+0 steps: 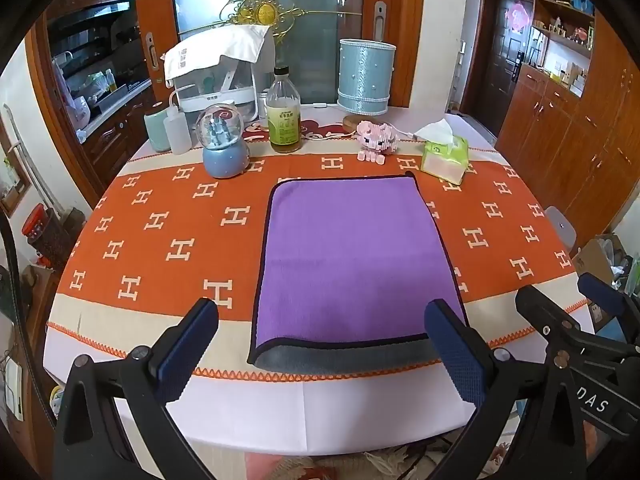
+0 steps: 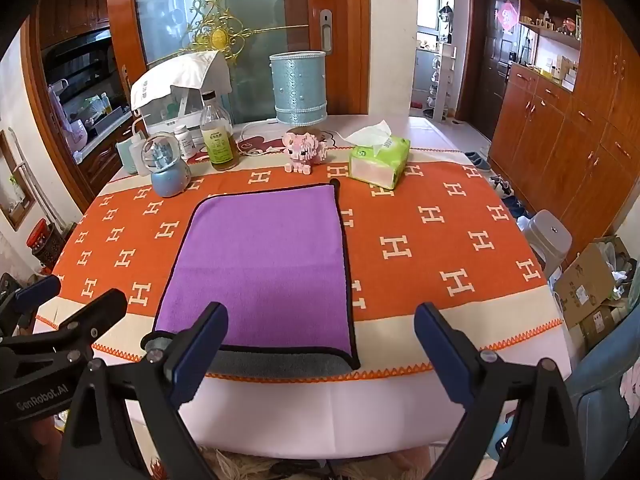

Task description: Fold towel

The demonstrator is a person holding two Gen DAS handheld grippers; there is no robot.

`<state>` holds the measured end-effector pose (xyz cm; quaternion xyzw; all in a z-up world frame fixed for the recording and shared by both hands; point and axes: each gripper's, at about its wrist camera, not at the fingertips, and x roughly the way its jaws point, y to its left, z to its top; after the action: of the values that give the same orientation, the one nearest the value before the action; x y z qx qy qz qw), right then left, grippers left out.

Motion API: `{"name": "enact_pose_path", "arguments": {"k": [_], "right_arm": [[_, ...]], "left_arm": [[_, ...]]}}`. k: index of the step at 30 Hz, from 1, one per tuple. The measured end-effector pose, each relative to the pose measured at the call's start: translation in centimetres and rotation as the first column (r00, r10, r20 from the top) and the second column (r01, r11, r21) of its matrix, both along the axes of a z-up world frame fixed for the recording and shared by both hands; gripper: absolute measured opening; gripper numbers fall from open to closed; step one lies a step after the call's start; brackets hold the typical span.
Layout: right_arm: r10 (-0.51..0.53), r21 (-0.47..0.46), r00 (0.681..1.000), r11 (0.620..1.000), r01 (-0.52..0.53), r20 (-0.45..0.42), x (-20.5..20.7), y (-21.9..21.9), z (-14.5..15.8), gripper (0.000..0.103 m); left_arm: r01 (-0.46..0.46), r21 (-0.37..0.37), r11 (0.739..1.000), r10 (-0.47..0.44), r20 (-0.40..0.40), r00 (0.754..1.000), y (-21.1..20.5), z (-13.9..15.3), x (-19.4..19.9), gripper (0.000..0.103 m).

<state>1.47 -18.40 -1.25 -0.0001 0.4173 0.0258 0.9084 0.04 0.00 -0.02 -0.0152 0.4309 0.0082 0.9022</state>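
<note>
The left gripper (image 1: 322, 334) is held wide open, and nothing is held between its fingers (image 1: 188, 348). The right gripper (image 2: 320, 338) is spread wide too, and nothing is gripped there. Both are held in the air at the near edge of the surface (image 1: 320, 412), and no touching of the cloth can be made out.

The purple towel (image 1: 352, 256) is laid flat on the orange cloth with white H shapes (image 1: 160, 240), in the middle of the surface. A grey underside (image 1: 340, 358) is seen at its near edge, where the purple layer stops short. That near edge is partly covered by the left gripper's right finger in the left view, and by the right gripper's left finger in the right view.

Behind the towel, a snow globe (image 1: 224, 148), a bottle (image 1: 284, 114), a pink toy (image 1: 376, 140) and a green tissue pack (image 1: 444, 156) are set well apart from it. The right gripper (image 1: 576, 320) is cut off at the side of the left view. The words on the bottle label cannot be read.
</note>
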Motion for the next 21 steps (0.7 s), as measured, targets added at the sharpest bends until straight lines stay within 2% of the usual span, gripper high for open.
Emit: {"name": "enact_pose_path", "arguments": {"k": [21], "right_arm": [[-0.004, 0.013, 1.000, 1.000, 0.004, -0.003, 0.06, -0.08, -0.12, 0.095]], "left_arm": [[0.003, 0.002, 1.000, -0.003, 0.005, 1.000, 0.10, 0.10, -0.05, 0.102]]}}
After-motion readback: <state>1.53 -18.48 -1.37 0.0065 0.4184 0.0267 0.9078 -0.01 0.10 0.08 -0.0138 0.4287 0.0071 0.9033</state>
